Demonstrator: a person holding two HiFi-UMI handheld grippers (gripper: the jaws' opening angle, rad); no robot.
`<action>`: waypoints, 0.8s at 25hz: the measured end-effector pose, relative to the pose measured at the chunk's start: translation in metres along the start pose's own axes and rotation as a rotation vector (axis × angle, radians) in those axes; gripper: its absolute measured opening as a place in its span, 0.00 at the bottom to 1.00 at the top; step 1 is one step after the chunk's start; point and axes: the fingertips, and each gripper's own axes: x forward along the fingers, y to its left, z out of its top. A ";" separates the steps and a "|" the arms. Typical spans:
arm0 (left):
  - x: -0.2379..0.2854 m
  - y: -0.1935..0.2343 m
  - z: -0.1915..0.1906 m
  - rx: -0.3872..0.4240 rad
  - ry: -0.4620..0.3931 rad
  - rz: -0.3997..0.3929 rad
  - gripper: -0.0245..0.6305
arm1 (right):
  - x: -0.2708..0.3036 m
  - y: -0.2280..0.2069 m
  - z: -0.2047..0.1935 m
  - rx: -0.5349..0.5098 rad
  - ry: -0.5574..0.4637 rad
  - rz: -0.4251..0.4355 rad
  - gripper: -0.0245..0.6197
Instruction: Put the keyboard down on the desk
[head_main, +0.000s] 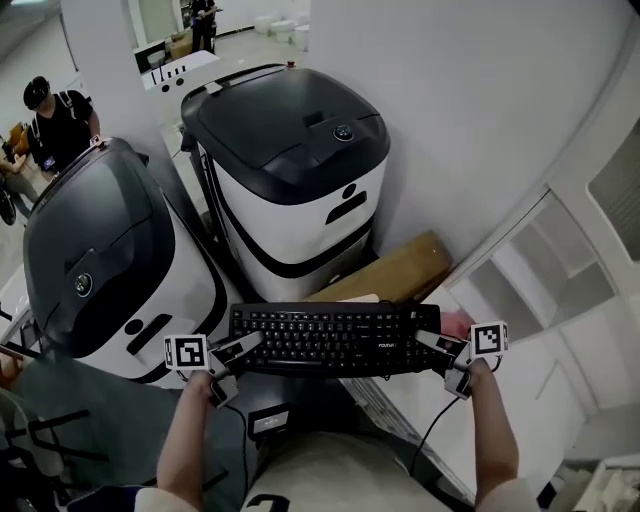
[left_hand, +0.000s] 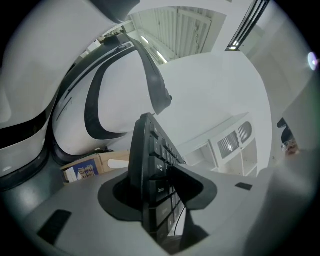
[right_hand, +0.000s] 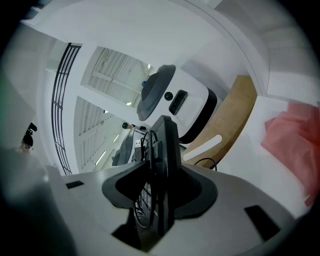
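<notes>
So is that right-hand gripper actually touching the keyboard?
Touching. The right gripper view shows the right gripper with its jaws clamped on both faces of the keyboard.

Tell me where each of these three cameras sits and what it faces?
Head view: on the person's head, looking steeply down at the keyboard, left gripper, right gripper and both forearms.
Left gripper view: on the left gripper, looking along its jaws, shut on the keyboard's end.
Right gripper view: likewise at the other end.
Shared: all three show the keyboard.

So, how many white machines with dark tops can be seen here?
2: a white machine at the left, another at the centre, beyond the keyboard. More may be hidden.
</notes>
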 end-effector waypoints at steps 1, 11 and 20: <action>0.001 0.004 0.000 0.016 0.019 0.011 0.32 | -0.002 0.001 -0.002 0.000 -0.013 -0.003 0.31; 0.032 0.001 -0.003 0.031 0.169 -0.087 0.34 | -0.040 0.007 -0.040 0.044 -0.164 -0.114 0.31; 0.066 -0.003 -0.026 0.095 0.332 -0.143 0.34 | -0.085 0.009 -0.096 0.178 -0.303 -0.225 0.31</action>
